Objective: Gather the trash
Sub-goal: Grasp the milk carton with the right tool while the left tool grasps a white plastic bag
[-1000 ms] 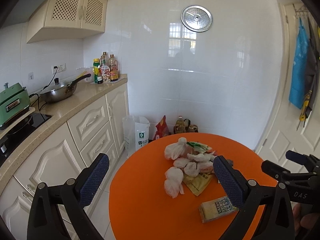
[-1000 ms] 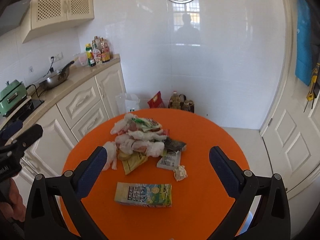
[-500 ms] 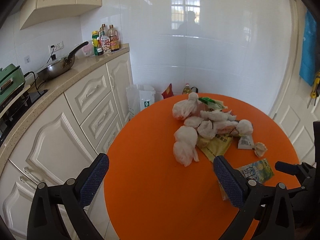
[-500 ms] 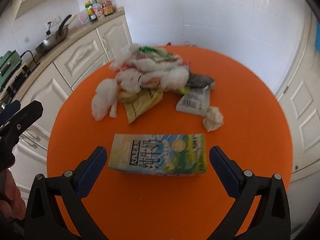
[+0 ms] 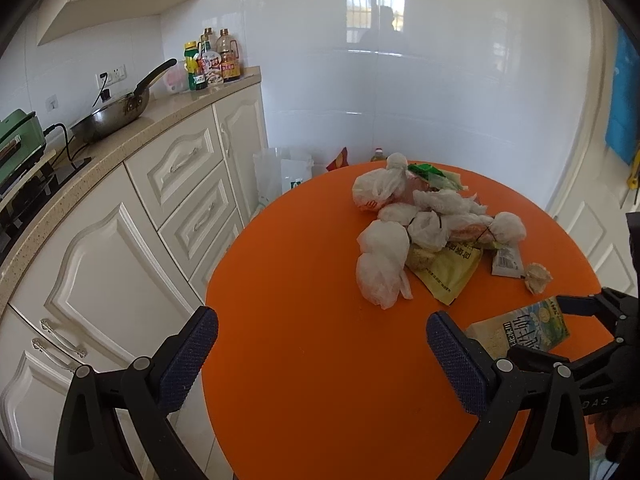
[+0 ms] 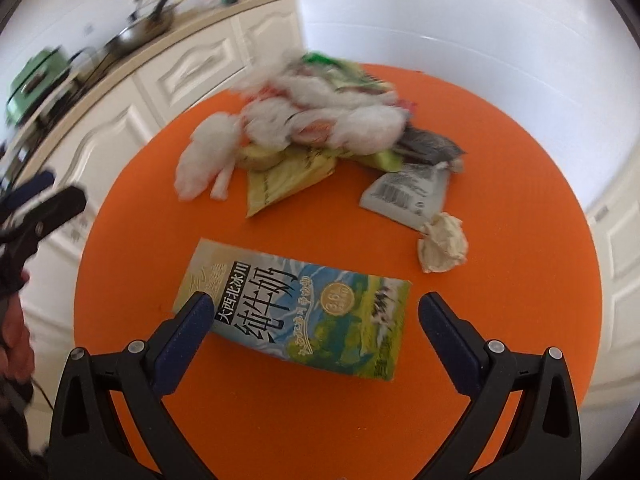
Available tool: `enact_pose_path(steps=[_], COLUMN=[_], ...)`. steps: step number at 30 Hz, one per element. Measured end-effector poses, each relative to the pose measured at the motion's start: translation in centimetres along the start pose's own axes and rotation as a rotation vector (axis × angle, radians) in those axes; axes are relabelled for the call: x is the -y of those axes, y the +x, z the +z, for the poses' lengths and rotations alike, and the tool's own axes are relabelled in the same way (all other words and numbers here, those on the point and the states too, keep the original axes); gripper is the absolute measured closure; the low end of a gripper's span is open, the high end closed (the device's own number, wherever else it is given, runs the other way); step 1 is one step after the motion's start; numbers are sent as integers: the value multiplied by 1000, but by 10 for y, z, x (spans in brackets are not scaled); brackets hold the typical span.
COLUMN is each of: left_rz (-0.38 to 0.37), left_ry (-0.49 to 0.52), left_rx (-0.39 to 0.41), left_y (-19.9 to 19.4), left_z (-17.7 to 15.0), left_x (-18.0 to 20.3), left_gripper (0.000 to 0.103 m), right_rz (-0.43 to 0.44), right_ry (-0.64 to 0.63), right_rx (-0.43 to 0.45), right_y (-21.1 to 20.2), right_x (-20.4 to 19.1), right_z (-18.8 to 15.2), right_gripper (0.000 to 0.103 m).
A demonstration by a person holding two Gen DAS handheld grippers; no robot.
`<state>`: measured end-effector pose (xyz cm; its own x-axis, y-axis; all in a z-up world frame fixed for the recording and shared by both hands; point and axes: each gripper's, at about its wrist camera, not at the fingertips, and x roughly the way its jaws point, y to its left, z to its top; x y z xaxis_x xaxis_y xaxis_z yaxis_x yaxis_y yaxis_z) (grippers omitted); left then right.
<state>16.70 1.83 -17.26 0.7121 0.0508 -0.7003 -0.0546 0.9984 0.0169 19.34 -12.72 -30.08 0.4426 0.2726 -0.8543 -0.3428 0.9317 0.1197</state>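
Between the dark-blue, finely dotted pads [image 6: 188, 336] of the black right gripper [image 6: 312, 340], a milk carton [image 6: 296, 312] is seen, printed with blue sky, green pasture and black lettering. Beyond it, white plastic bags [image 6: 320, 120], a yellow wrapper [image 6: 284, 176] and a cream paper ball [image 6: 442, 242] are shown on the plain orange table [image 6: 520, 160].

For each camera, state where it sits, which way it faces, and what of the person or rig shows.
Left wrist: on the left gripper, open, over the near-left of the orange table, facing the trash pile; right gripper at right.
Right wrist: on the right gripper, open, looking down at the milk carton; left gripper and a hand at left.
Shared: carton, pile, table.
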Motion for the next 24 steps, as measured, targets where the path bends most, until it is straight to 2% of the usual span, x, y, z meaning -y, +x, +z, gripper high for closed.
enact_pose_path(steps=[5, 10, 18, 21, 24], left_rz=[16, 36, 51, 45, 39], left_ry=[2, 10, 37, 49, 55], left_rx=[-23, -40, -68, -79, -90], left_y=[7, 12, 23, 28, 32], left_z=[-5, -6, -3, -3, -4], left_x=[5, 15, 27, 30, 30], left_gripper=[1, 1, 1, 1, 1], right_rz=[92, 93, 168, 201, 224], right_ry=[-166, -357, -442, -410, -371], right_rx=[-41, -121, -91, -47, -10], right_y=[4, 27, 39, 36, 28], right_x=[0, -4, -14, -13, -10], right_z=[4, 8, 9, 6, 4], right_gripper=[0, 0, 0, 9, 30])
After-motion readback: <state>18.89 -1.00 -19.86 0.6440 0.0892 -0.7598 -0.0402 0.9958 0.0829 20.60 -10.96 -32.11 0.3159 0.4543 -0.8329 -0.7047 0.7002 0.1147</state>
